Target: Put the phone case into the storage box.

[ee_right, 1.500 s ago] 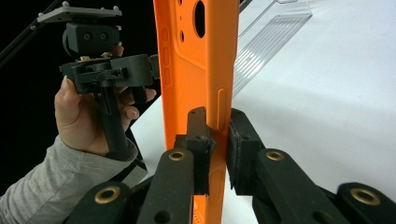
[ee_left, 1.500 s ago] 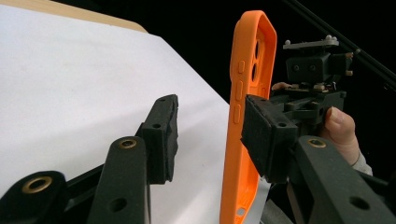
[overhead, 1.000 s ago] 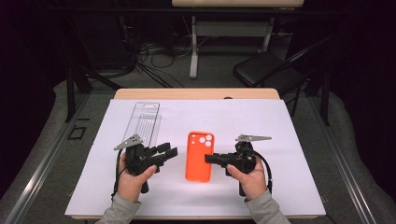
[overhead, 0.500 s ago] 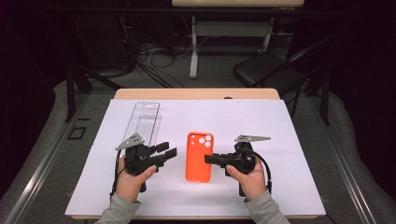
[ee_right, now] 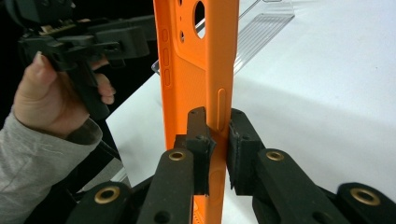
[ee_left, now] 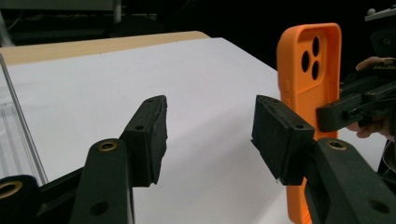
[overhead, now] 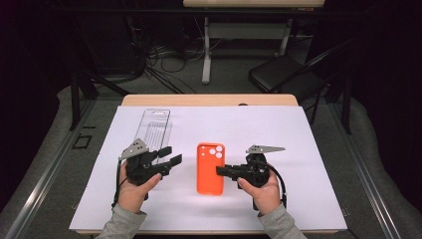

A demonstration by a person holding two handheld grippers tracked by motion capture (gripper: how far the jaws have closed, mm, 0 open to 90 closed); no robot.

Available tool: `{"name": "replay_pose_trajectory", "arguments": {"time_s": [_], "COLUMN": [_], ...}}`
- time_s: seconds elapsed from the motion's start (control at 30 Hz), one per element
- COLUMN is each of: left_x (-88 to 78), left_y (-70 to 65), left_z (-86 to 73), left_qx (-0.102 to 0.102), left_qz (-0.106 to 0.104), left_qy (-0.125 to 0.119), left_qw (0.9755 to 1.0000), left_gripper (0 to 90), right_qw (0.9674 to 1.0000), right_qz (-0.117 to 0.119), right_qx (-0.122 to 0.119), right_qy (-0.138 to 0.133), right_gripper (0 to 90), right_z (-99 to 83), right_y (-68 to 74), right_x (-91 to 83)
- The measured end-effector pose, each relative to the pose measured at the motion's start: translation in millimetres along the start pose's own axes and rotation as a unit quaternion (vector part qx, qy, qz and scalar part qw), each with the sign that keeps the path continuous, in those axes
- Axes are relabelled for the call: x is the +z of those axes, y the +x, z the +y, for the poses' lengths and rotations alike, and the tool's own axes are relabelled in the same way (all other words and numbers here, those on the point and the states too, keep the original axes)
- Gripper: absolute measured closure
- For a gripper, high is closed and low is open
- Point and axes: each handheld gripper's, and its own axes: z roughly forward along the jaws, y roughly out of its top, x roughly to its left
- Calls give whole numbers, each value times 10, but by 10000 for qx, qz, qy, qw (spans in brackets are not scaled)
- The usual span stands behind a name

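Setting: a counter under a white sheet, with a person's two forearms coming in from the near edge, each hand holding a black claw tool.
Phone case: an orange phone case with three camera holes lies in the middle of the sheet, between the two hands; in the right gripper view its side edge runs straight up from the pads.
Right claw: the right claw reaches in from the case's right side and is clamped on its long edge, one pad on each face, near a side-button slot.
Left claw: the left claw hovers just left of the case, not touching it. Its jaws stand apart with nothing between them, and they have just been opening wider. In the left gripper view the case stands just beyond one pad.
Clear box: a clear plastic packaging tray lies toward the far left of the sheet, behind the left hand, well apart from the case.
Risk, grip: the right claw pinches only a thin rim, so I judge the soft case could twist or slip out if it is lifted fast.
Risk, approach: if the left claw closes before it straddles the edge, a pad may shove the case sideways and loosen the other hold.
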Motion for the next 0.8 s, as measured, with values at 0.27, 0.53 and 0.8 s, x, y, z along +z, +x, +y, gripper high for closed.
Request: {"name": "replay_pose_trajectory", "arguments": {"time_s": [0.27,0.53,0.8], "left_x": [-58,-51,-61], "left_y": [-139,-254,-378], "left_z": [91,130,159], "left_qx": [530,972,1329], "left_qz": [344,503,572], "left_qy": [265,383,381], "left_qw": [9976,9933,9887], "left_gripper": [438,411,412], "right_qw": [9999,9997,9993], "right_qz": [-112,-192,-255], "right_qx": [-49,-145,-268], "right_qy": [56,11,113], "right_gripper": [811,811,812], "right_z": [-11,-17,-43], "right_y": [44,87,142], "right_x": [27,58,117]}}
